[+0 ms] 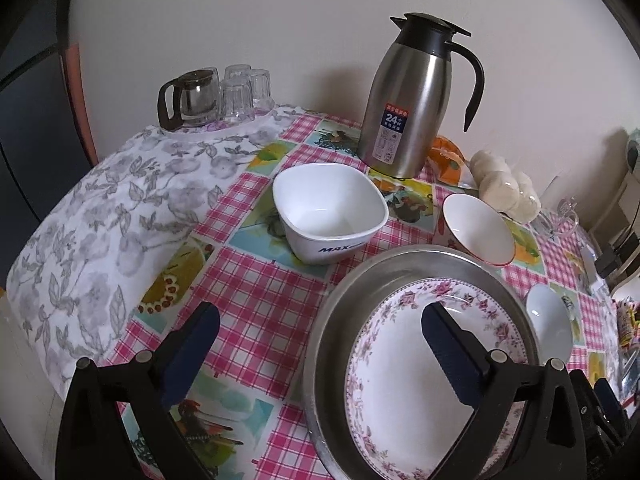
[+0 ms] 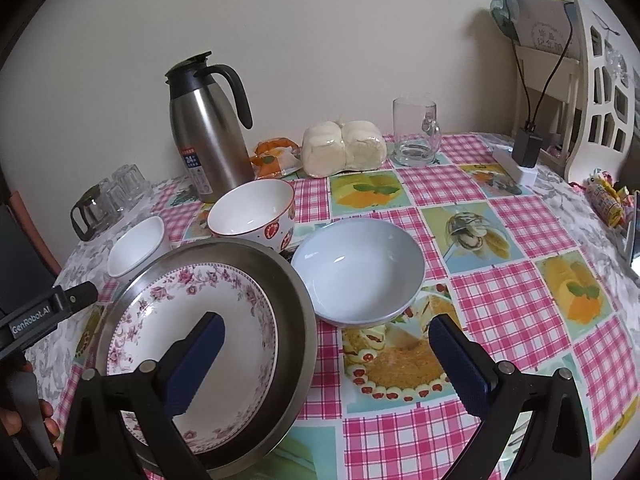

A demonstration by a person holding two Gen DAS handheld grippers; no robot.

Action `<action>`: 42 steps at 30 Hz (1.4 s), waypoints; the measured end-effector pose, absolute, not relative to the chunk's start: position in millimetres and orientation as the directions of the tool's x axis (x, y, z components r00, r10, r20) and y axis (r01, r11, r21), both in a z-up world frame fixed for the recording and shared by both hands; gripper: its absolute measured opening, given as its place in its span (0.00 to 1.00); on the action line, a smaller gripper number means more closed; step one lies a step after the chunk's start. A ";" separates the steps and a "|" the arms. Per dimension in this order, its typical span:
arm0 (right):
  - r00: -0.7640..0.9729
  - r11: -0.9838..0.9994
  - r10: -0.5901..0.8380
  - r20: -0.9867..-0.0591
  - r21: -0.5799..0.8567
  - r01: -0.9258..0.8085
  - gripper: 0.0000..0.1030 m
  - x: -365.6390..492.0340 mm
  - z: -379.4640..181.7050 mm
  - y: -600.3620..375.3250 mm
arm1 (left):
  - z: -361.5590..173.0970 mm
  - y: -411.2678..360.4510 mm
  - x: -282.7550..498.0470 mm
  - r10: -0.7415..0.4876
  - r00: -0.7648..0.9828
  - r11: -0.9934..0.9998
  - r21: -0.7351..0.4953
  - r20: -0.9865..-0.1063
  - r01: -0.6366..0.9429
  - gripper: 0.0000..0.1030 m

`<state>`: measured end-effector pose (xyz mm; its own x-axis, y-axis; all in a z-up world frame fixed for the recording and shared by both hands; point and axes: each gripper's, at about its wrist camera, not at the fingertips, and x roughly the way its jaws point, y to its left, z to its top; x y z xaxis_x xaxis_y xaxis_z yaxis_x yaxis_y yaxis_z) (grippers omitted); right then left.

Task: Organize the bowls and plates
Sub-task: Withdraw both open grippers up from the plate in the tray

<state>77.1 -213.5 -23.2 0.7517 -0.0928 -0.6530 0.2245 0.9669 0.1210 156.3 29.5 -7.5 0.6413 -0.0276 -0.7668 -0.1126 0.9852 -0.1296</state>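
Note:
A floral-rimmed plate (image 1: 404, 384) (image 2: 160, 340) lies inside a steel pan (image 1: 352, 304) (image 2: 296, 320) at the table's front. A square white "MAX" bowl (image 1: 328, 216) (image 2: 136, 246) stands behind it at the left. A round bowl with red strawberry print (image 1: 476, 228) (image 2: 252, 216) stands behind the pan. A pale blue-white bowl (image 2: 358, 272) (image 1: 550, 322) sits to the pan's right. My left gripper (image 1: 320, 328) is open and empty above the pan's left rim. My right gripper (image 2: 326, 340) is open and empty above the pan's right rim, close to the pale bowl.
A steel thermos jug (image 1: 412, 100) (image 2: 208, 132) stands by the wall. A glass teapot with upturned glasses (image 1: 216, 96) is at the back left. Wrapped buns (image 2: 344, 150), an orange packet (image 2: 274, 158), a glass mug (image 2: 416, 134), a white charger block (image 2: 520, 164) and a white chair (image 2: 600, 92) are to the right.

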 end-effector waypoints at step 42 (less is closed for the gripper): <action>0.727 0.988 -0.063 -0.684 0.060 0.142 1.00 101.9 -4.6 -204.2 | -4.0 4.8 197.1 -0.226 0.533 0.971 -0.230 -0.816 0.061 0.98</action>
<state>101.9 -204.2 -4.6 0.7267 -0.0627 -0.6841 0.1420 0.9880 0.0604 197.1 4.8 -4.0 0.5327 -0.2262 -0.8155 0.0607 0.9714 -0.2298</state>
